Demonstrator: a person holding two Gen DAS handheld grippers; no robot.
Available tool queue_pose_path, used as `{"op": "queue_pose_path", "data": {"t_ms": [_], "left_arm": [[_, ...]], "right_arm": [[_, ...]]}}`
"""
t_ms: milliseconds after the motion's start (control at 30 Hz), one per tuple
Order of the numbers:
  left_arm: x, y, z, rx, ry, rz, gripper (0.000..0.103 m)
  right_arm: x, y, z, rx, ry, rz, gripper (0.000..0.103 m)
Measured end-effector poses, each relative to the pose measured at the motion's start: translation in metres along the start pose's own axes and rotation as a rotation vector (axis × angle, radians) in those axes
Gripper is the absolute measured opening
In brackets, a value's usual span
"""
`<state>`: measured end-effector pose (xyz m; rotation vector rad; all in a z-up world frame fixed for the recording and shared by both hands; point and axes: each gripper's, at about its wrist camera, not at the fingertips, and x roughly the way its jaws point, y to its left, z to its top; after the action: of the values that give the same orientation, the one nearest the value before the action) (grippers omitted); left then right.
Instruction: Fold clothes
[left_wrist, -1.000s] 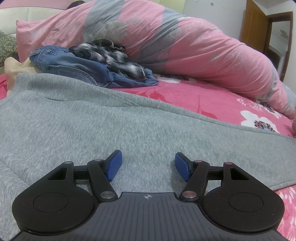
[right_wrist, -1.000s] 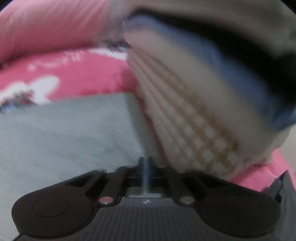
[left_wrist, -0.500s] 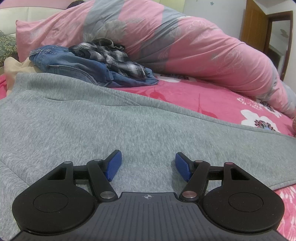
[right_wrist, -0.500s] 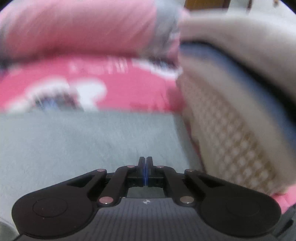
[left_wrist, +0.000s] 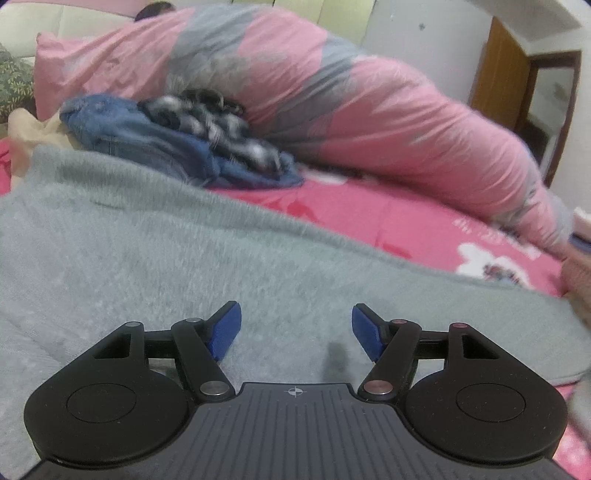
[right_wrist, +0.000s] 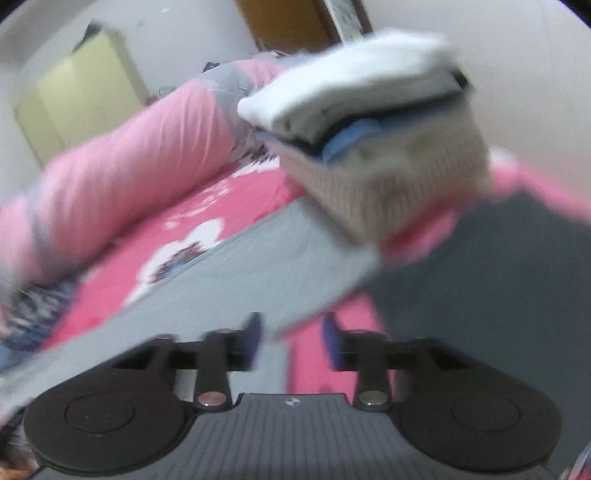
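Note:
A grey fleece garment (left_wrist: 155, 258) lies spread flat across the pink bed. My left gripper (left_wrist: 295, 332) hovers low over its near part, blue pads wide apart, nothing between them. The right wrist view is blurred: the right gripper (right_wrist: 291, 345) stands open above the bed, with the garment's grey edge (right_wrist: 229, 277) running diagonally just past its left finger. A stack of folded clothes (right_wrist: 373, 129), white on top with blue and beige below, sits beyond it to the right.
A heap of blue jeans (left_wrist: 147, 144) and a plaid shirt (left_wrist: 210, 125) lies behind the garment. A long pink and grey duvet roll (left_wrist: 351, 122) runs along the back. The pink floral sheet (left_wrist: 424, 229) shows on the right. A dark grey slab (right_wrist: 498, 277) fills the right view's side.
The right gripper has opened and lifted back from the grey garment, swinging so the folded stack now sits farther off. The left gripper has shifted slightly, still open.

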<state>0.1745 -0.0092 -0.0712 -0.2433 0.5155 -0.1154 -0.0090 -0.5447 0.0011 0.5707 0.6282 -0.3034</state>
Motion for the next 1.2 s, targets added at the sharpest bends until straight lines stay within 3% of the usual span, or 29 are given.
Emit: {"op": "queue_pose_path", "data": {"t_ms": [133,333,500,600,633,733,767,967,1200], "left_arm": [[-0.044,-0.007,0.009,0.014,-0.019,-0.078,0.067],[-0.122,-0.003,0.001,0.068,0.025,-0.205,0.071],[-0.152,-0.006,-0.037,0.165,0.1,-0.28,0.073],[-0.152,-0.016,-0.054,0.203,0.141,-0.339,0.073],[-0.15,-0.02,-0.058,0.211,0.155,-0.363,0.073],[-0.14,-0.032,-0.068,0.23,0.197,-0.432,0.074],[-0.133,-0.037,-0.071,0.227,0.211,-0.447,0.074],[-0.105,-0.045,-0.087,0.155,0.316,-0.544,0.07],[-0.1,-0.032,-0.083,0.008,0.332,-0.589,0.063]], "right_arm": [[0.002,-0.011,-0.029,0.163,0.114,0.125,0.049],[0.029,-0.009,-0.049,0.235,0.155,0.175,0.049],[0.057,-0.021,-0.054,0.334,0.143,0.195,0.05],[0.076,-0.022,-0.055,0.355,0.171,0.221,0.047],[0.078,-0.02,-0.055,0.346,0.17,0.228,0.041],[0.077,-0.011,-0.051,0.317,0.145,0.26,0.009],[0.072,-0.006,-0.048,0.306,0.124,0.278,0.007],[0.044,0.021,-0.031,0.242,-0.006,0.383,0.004],[0.044,0.101,0.028,0.183,-0.101,0.584,0.004]]}}
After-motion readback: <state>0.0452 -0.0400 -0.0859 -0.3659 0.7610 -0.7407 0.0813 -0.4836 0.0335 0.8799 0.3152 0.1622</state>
